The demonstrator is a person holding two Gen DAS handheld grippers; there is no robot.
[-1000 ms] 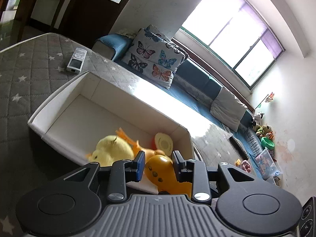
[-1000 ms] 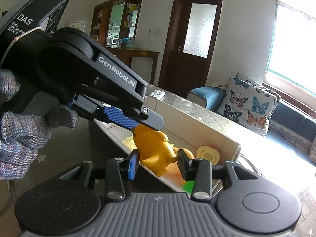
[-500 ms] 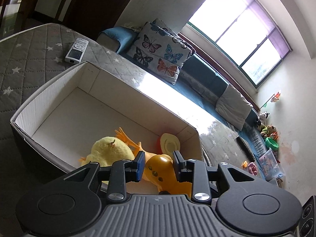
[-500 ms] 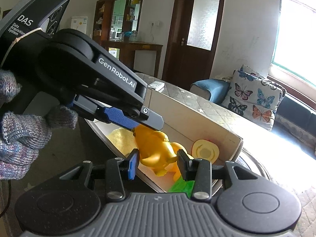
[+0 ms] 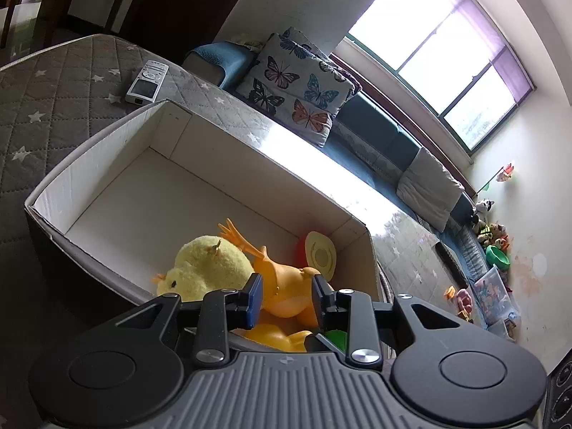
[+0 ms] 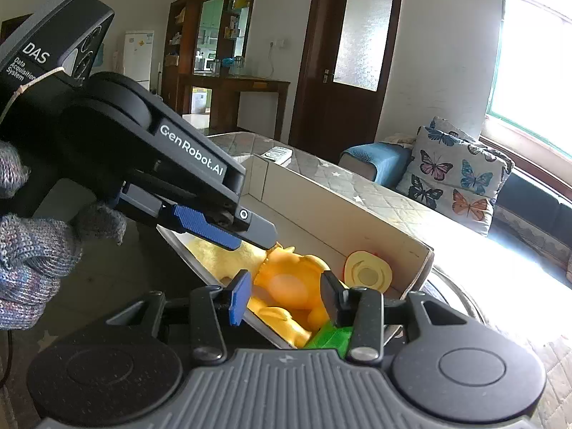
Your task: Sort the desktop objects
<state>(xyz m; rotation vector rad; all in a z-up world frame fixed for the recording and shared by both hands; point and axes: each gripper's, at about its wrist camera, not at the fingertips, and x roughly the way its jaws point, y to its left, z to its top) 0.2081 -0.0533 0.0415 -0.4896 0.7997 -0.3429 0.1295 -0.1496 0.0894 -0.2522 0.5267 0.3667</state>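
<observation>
Only rightward: gloved hand [image 6: 25,261].

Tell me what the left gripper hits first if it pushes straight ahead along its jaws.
The left gripper would most likely meet the orange rubber chicken first; it lies right between the jaws inside the white box. The plush chick sits just left of that line. Depth is uncertain.

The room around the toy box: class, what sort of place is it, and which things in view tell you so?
Most likely a home living room: a long sofa with a butterfly cushion under a wide window, soft toys heaped in the corner, and a remote control lying on the quilted table cover.
</observation>
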